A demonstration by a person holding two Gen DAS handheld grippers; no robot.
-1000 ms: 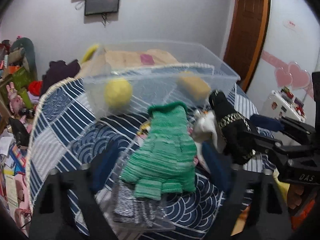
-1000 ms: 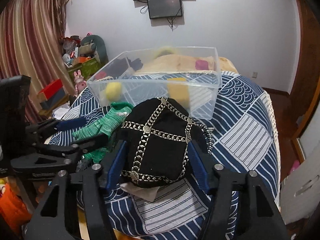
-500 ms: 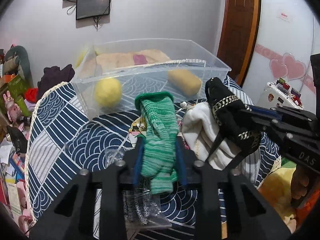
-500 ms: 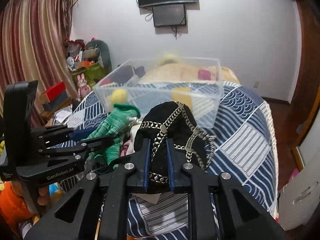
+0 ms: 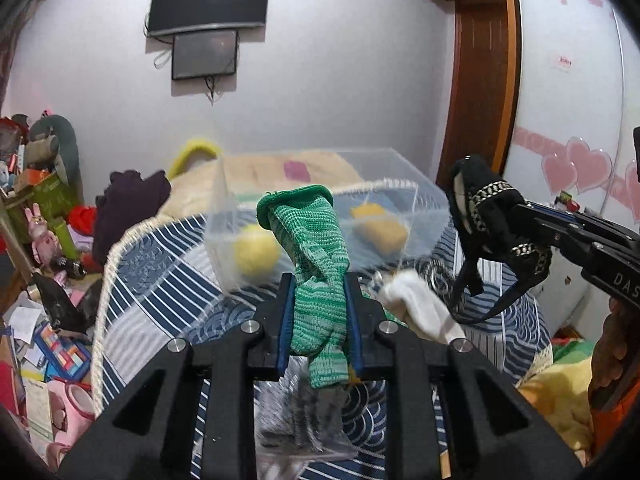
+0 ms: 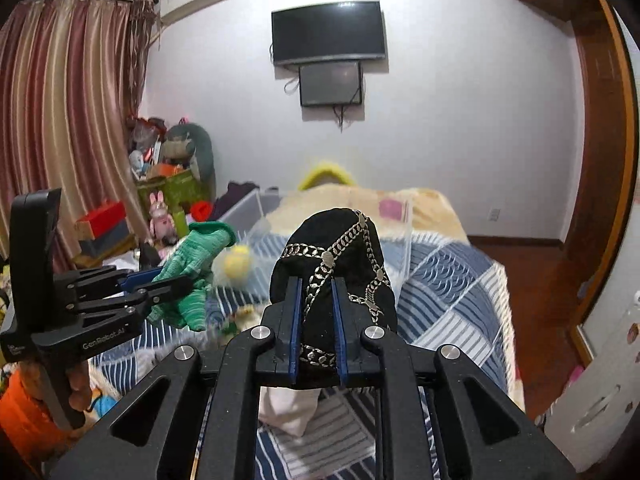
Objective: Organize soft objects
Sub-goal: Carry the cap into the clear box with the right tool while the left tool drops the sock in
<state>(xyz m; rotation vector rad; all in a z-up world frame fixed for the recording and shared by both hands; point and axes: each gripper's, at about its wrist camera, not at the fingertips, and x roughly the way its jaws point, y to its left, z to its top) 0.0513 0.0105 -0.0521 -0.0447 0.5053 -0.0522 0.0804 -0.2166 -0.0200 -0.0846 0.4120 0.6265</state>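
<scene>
My left gripper (image 5: 319,316) is shut on a green knit glove (image 5: 316,256) and holds it above the bed; it shows in the right wrist view too (image 6: 192,268). My right gripper (image 6: 316,312) is shut on a black cap with silver chains (image 6: 340,256), also lifted; the cap shows at the right of the left wrist view (image 5: 488,212). A clear plastic bin (image 5: 400,188) stands on the bed beyond both grippers, holding a yellow ball (image 5: 256,254) and a yellow sponge block (image 5: 380,228).
A white cloth (image 5: 416,304) and a grey item in a clear bag (image 5: 300,420) lie on the blue patterned bedspread (image 5: 160,272). Toys and clutter fill the floor at left (image 5: 44,220). A wooden door (image 5: 480,92) and white cabinet stand at right.
Both grippers closed, the left on the green glove and the right on the black cap, and lifted them off the bed toward the bin.
</scene>
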